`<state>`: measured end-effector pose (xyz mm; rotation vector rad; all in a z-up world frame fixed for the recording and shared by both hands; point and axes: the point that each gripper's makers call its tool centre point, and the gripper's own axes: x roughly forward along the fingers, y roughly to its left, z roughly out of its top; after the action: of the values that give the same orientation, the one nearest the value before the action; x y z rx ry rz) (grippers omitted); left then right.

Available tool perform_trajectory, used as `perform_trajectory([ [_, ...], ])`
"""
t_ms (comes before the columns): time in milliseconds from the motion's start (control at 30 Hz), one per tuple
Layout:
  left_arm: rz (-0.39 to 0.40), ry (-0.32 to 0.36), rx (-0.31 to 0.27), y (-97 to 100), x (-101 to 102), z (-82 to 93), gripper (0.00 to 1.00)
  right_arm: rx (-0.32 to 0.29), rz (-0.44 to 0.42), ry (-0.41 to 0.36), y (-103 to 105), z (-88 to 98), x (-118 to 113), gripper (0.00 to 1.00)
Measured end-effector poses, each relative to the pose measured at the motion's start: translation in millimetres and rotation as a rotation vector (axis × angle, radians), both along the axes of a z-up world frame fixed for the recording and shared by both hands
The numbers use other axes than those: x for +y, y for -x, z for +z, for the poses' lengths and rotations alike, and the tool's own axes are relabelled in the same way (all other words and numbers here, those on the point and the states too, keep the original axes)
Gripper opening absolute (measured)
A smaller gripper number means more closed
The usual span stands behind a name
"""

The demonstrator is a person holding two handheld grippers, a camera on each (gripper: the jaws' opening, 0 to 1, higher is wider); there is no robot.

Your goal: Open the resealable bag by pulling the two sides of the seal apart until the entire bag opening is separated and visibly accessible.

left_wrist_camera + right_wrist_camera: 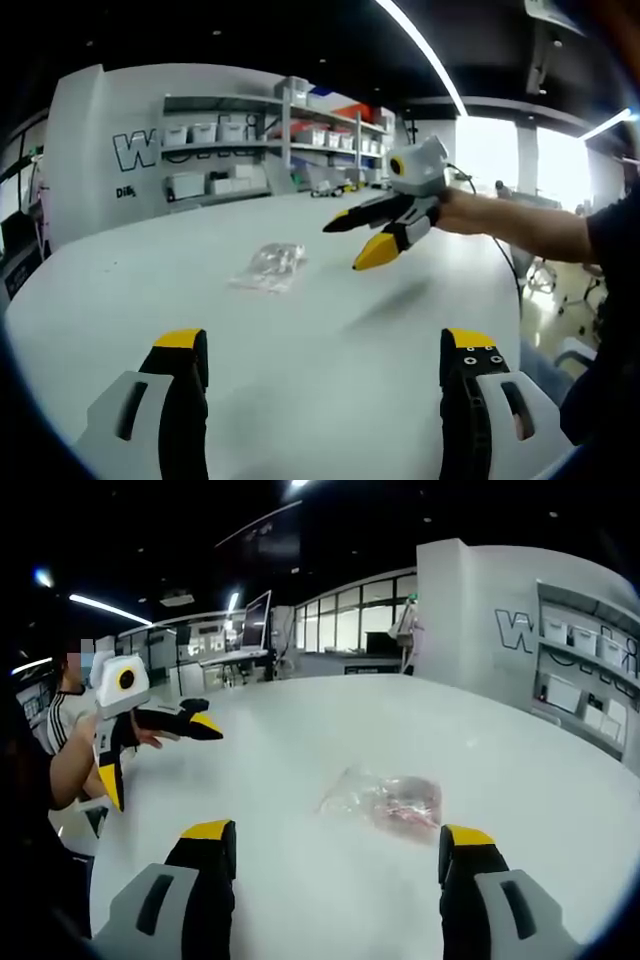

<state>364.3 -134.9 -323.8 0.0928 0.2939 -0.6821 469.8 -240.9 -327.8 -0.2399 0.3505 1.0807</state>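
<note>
Yellow-tipped and black, the left gripper (325, 365) hangs with its jaws spread wide and nothing between them, well short of the bag. The right gripper (335, 858) is likewise wide and empty above the counter (300, 750); in the left gripper view it reaches in from the right, held in a person's hand (462, 212), jaws apart and pointed toward the bag. Both seem held open and aimed inward because each has to take one side of the seal, so this reads as the approach, with no grasp made yet.

One resealable bag (385, 802) lies flat on the white counter, clear plastic with something pinkish inside, ahead of both grippers and touching neither. Which edge carries the seal is too blurred to tell. Nothing else sits on the counter near it. Beyond stand shelves (270, 140) with several white bins, and one person (70, 705) sits at the counter's far edge.
</note>
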Motion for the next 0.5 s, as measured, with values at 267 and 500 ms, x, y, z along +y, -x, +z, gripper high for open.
perform_trajectory([
  [267, 0.001, 0.000, 0.001, 0.8, 0.7, -0.3, 0.95, -0.004, 0.003, 0.006, 0.1, -0.2, 1.0, 0.82],
  [500, 0.004, 0.001, -0.001, 1.4, 2.1, 0.9, 0.95, -0.004, 0.000, 0.008, -1.4, -0.3, 2.3, 0.81],
])
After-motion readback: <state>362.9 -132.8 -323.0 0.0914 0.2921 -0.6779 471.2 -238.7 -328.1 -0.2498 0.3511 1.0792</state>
